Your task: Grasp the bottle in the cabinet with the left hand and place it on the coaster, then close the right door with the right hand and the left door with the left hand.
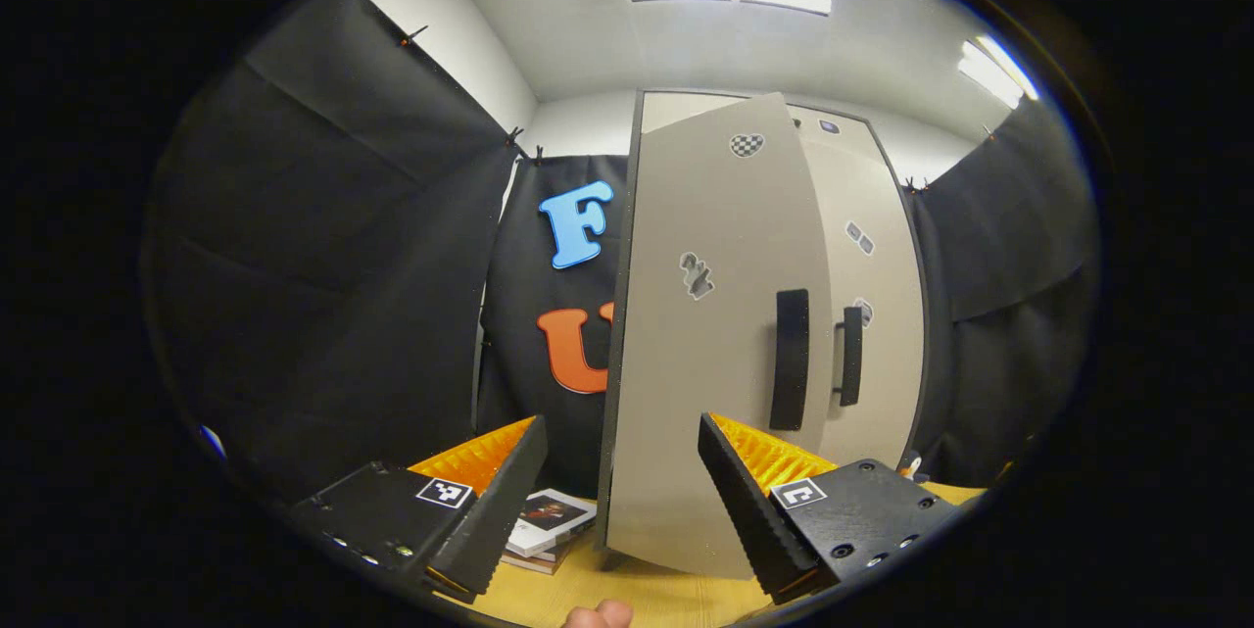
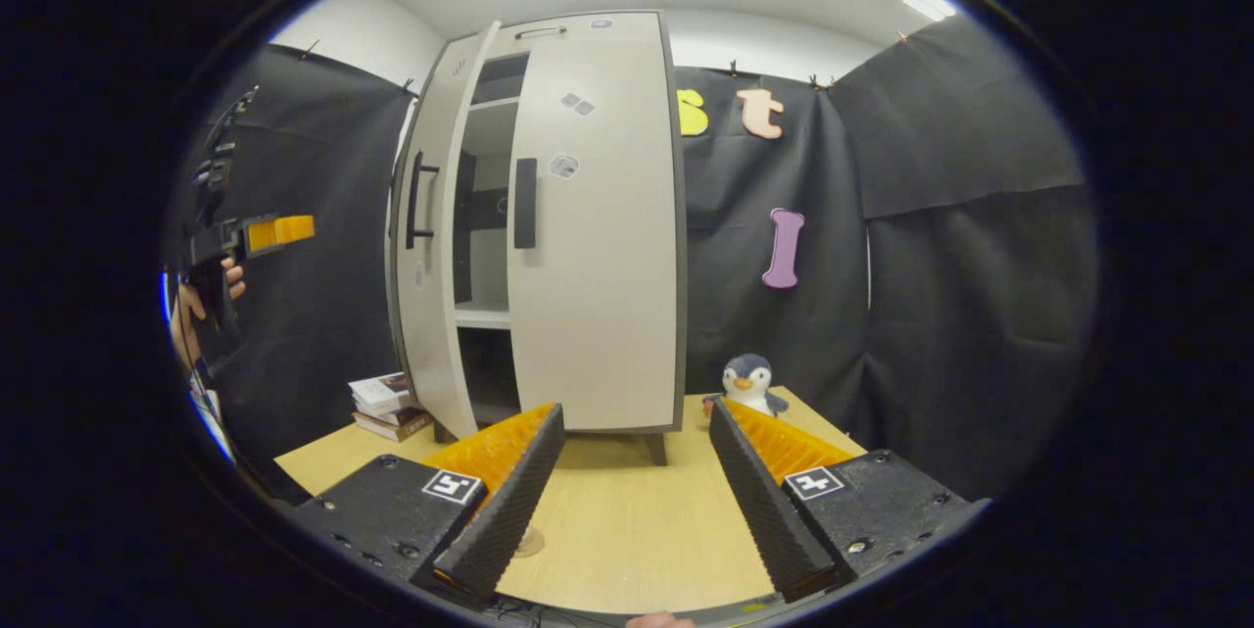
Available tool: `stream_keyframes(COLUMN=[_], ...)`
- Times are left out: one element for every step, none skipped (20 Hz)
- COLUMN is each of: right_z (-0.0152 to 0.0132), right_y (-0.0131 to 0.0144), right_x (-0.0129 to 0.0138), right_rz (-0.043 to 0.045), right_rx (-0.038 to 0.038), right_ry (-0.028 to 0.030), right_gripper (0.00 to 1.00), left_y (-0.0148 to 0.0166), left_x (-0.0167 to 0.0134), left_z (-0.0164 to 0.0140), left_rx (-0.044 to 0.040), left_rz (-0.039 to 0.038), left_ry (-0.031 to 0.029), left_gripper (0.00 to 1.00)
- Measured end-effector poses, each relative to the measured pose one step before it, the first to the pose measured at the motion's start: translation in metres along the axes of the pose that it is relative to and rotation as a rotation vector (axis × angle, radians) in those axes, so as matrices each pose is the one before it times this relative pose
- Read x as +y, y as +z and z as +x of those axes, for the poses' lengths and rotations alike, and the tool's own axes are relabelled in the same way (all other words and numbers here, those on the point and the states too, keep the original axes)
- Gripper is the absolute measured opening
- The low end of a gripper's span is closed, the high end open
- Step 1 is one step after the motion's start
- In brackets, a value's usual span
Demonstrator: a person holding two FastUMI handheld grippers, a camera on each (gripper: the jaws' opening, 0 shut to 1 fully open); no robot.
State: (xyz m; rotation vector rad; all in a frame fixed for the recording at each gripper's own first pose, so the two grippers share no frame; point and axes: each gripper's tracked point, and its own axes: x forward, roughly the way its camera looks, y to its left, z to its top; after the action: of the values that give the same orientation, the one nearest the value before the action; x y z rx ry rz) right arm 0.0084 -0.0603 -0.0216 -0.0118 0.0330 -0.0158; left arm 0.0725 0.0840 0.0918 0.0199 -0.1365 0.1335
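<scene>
Two doors on one cabinet (image 2: 549, 217), the right closed, the left ajar.
Cabinet stands on the surface (image 2: 627, 530); the left door (image 1: 715, 334) hangs partly open before the left tongs (image 1: 622, 491), spread wide and empty. Right tongs (image 2: 637, 481) also wide, empty, above the surface. Books (image 2: 387, 405) lie beside the cabinet, a toy penguin (image 2: 749, 383) at its other side. Bottle's place: cannot tell.

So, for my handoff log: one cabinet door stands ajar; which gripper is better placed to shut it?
Left. The left gripper faces the ajar left door close up, fingers open. The right gripper sits back over the table, before the shut right door.
</scene>
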Motion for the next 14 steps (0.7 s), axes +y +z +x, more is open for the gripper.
stream_keyframes(right_z=[0.00101, 0.00214, 0.00407, 0.00283, 0.00304, 0.00221, 0.00178, 0.00128, 0.00117, 0.00042, -0.00079, 0.00023, 0.00016, -0.00003], right_y=[0.00098, 0.00133, 0.00121, 0.00103, 0.0014, 0.00151, -0.00005, -0.00007, 0.00026, 0.00028, 0.00102, 0.00055, -0.0015, -0.00176], right_x=[0.00131, 0.00178, 0.00111, 0.00061, 0.00052, -0.00047, -0.00016, 0.00005, 0.00077, 0.00049, 0.00075, -0.00068, -0.00047, -0.00044], right_rz=[0.00508, 0.00626, 0.00529, 0.00156, -0.00086, -0.00201, -0.00245, -0.00158, -0.00032, 0.00046, 0.00081, 0.00046, -0.00165, -0.00448], right_rx=[-0.0048, -0.00449, 0.00022, 0.00105, -0.00135, -0.00236, 0.00099, 0.00366, 0.005, 0.0029, 0.00081, 0.0006, 0.00378, 0.00998], right_ry=[0.00447, 0.00522, 0.00284, 0.00309, -0.00099, -0.00209, -0.00145, 0.00256, 0.00279, 0.00439, 0.00272, -0.00044, -0.00231, -0.00226], right_gripper=[0.98, 0.98, 0.98, 0.97, 0.94, 0.97, 0.97, 0.97, 0.97, 0.97, 0.97, 0.97, 0.97, 0.94], left_y=[-0.00662, -0.00598, -0.00643, -0.00542, -0.00666, -0.00516, -0.00651, -0.00797, -0.00925, -0.00673, -0.00509, -0.00527, -0.00636, -0.00722], left_x=[-0.00756, -0.00867, -0.00845, -0.0034, -0.00364, -0.00262, -0.00459, -0.00701, -0.00588, -0.00251, 0.0006, 0.00235, -0.00035, -0.00558], left_z=[-0.01135, -0.00915, -0.00763, -0.00634, -0.00675, -0.00673, -0.00709, -0.00672, -0.00569, -0.00491, -0.00352, -0.00184, -0.00142, -0.00043], left_rx=[0.0076, -0.00146, -0.00485, -0.00231, 0.00069, -0.00027, 0.00707, 0.0123, 0.01461, 0.01025, 0.00431, 0.00768, 0.0146, 0.02103], left_rz=[-0.0005, -0.00441, -0.00311, 0.0026, 0.00953, 0.00381, -0.00713, -0.01457, -0.01432, -0.00258, 0.00691, 0.00652, -0.00249, -0.01493], left_ry=[-0.00871, -0.01364, -0.00549, 0.00227, 0.00506, 0.00945, 0.00467, -0.00334, -0.00088, 0.00565, 0.01587, 0.02313, 0.0127, -0.00459], left_gripper=[0.99, 0.99, 0.99, 0.99, 0.99, 0.99, 0.99, 0.99, 0.99, 0.99, 0.99, 0.99, 0.99, 0.99])
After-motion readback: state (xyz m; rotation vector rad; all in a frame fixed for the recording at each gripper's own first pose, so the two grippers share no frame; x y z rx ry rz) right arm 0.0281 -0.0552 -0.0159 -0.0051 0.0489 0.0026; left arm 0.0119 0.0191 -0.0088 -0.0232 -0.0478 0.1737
